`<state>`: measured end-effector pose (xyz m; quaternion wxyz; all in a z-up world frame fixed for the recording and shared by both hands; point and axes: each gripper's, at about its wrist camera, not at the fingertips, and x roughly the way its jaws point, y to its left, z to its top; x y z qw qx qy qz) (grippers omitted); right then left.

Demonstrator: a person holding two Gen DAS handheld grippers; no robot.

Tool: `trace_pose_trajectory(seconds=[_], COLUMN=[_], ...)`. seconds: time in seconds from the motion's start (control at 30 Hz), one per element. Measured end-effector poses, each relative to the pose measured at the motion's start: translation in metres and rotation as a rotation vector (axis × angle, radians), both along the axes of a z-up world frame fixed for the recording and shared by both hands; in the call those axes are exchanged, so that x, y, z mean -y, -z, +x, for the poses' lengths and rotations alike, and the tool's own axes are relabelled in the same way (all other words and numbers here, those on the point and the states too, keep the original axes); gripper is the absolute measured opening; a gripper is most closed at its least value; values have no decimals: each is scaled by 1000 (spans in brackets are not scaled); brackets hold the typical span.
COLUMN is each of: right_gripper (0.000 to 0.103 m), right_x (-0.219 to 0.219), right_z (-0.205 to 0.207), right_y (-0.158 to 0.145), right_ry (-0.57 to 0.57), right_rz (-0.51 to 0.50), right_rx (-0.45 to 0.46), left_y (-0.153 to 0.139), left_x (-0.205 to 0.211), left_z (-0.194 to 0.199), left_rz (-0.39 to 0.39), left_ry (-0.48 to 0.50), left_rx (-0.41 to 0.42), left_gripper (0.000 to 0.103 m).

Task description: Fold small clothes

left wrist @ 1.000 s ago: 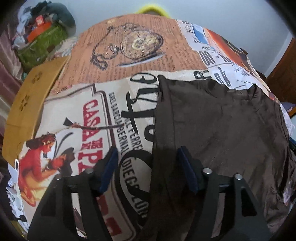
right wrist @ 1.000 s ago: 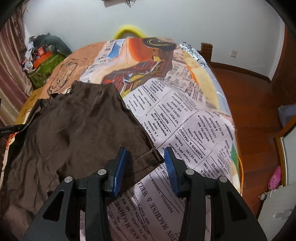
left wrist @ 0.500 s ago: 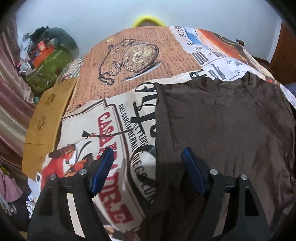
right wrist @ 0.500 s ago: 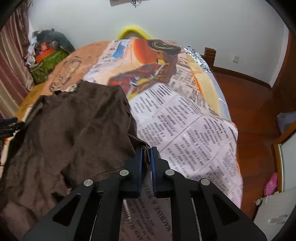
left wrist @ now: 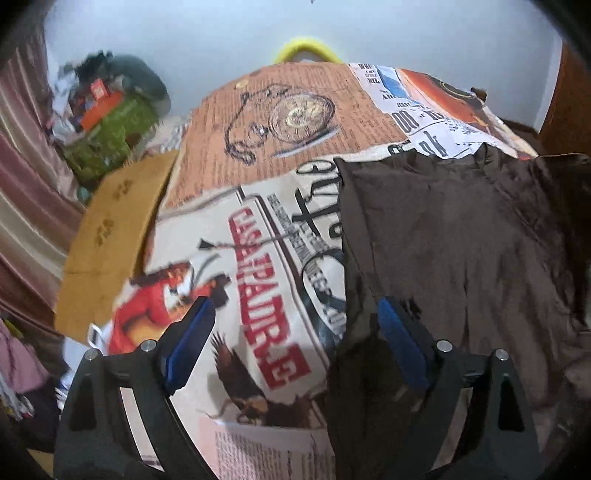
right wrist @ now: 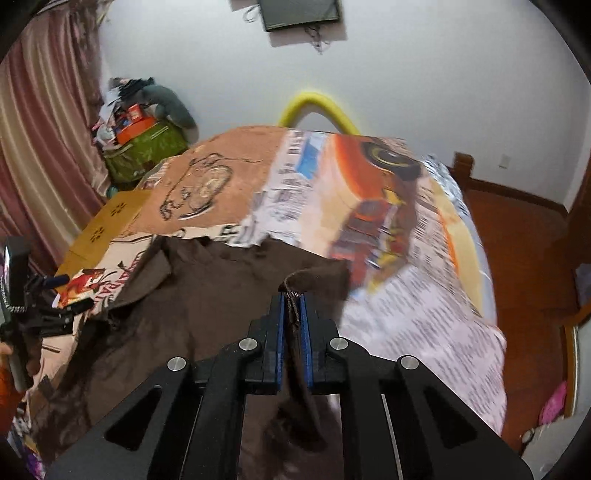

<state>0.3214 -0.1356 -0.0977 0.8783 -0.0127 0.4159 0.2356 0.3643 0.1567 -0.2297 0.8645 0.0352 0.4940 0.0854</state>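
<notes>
Right gripper (right wrist: 291,299) lifted brown shirt (right wrist: 207,295) corner.

This is a bedroom in a home. A big bed (right wrist: 424,258) fills the room, with a bright cover (left wrist: 280,122) printed like old newspapers. Pink curtains (right wrist: 40,147) hang at the side. A TV (right wrist: 299,13) is up on the white wall (right wrist: 443,74). The floor (right wrist: 524,236) is wood, and a messy pile (right wrist: 144,125) sits in the corner.

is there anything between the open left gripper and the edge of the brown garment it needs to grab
Nothing visible. The left gripper hangs open over the printed bedspread, with the brown garment edge already running between its fingers. The right gripper is shut on the garment's other corner.
</notes>
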Motion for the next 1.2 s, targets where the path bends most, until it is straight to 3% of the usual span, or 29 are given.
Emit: trace_pose_trajectory(seconds=[0.13, 0.43, 0.47, 0.57, 0.6, 0.67, 0.87, 1.03, 1.13, 1.2], right_gripper=[7, 8, 12, 12, 16, 22, 23, 23, 23, 25], right_x=[-36, -86, -87, -88, -85, -78, -62, -44, -37, -37], right_z=[4, 29, 32, 34, 32, 24, -5, -17, -19, -20], right_y=[11, 56, 58, 58, 55, 43, 18, 44, 68, 72], right_ry=[-47, -62, -53, -52, -58, -81, -170, -176, -192, -197], right_rz=[-3, 22, 27, 41, 46, 48, -71, -152, -154, -149], right_rx=[-15, -121, -134, -178, -177, -149, -56, -98, -158, -140], left_y=[1, 15, 16, 17, 16, 14, 11, 33, 45, 49], left_x=[-12, -30, -31, -31, -30, -27, -10, 0, 10, 15], left_z=[-10, -21, -20, -17, -15, -10, 15, 39, 48, 53], left_rz=[-40, 4, 8, -2, -10, -17, -26, -75, -99, -93], left_ry=[-8, -27, -27, -31, -30, -28, -11, -31, -25, -20], left_rx=[3, -22, -24, -23, -19, -7, 10, -60, -90, -92], left_gripper=[90, 90, 90, 90, 90, 90, 90, 90, 90, 93])
